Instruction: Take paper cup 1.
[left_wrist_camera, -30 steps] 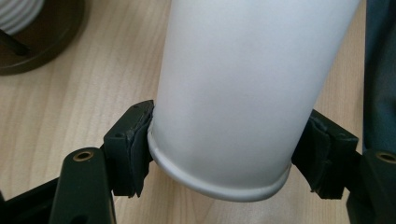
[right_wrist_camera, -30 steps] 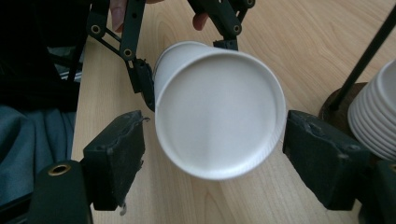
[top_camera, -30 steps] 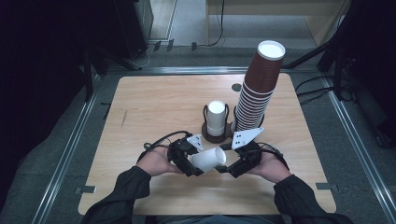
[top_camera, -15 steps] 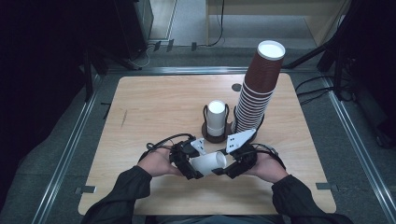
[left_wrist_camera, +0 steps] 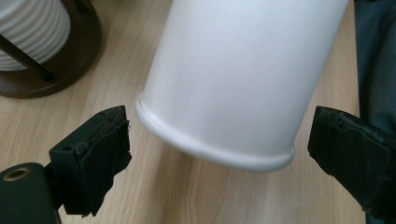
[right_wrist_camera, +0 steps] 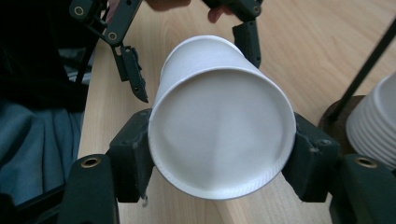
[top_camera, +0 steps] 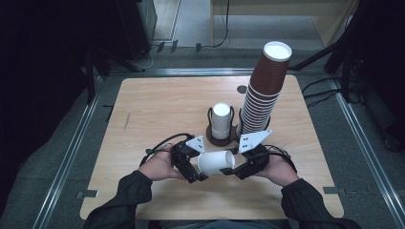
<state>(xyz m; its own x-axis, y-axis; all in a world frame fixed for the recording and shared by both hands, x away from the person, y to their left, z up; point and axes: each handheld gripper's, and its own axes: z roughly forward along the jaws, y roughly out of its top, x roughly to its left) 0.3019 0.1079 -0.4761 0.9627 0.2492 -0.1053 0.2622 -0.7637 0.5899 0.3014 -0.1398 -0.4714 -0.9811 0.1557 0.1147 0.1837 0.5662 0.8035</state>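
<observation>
Two hand-held grippers meet over the near part of the wooden surface [top_camera: 157, 102], and one white paper cup [top_camera: 216, 162] lies on its side between them. Seen from above, the cup is at about 6 o'clock from the dark wire holder [top_camera: 221, 136] that stands in the middle of the surface.

The right hand-held gripper [right_wrist_camera: 219, 154] has the cup. Its two black pads press on both sides of the cup, at 9 o'clock and 3 o'clock around the round end that fills the right gripper view. From above, this gripper [top_camera: 235, 168] sits at the cup's 3 o'clock side, in the person's right hand [top_camera: 279, 169].

The left hand-held gripper [left_wrist_camera: 219, 149] is wide apart. Its jaws have just been opening. In the left gripper view the cup's rolled rim hangs between the pads, but there is a gap on each side, so they do not press on it. From above, this gripper [top_camera: 198, 172] is at the cup's 9 o'clock side, in the left hand [top_camera: 160, 164].

Another white cup [top_camera: 221, 119] stands upright in the wire holder. At its 3 o'clock, just beside it, a tall stack of brown cups [top_camera: 262, 90] leans a little toward 1 o'clock.
</observation>
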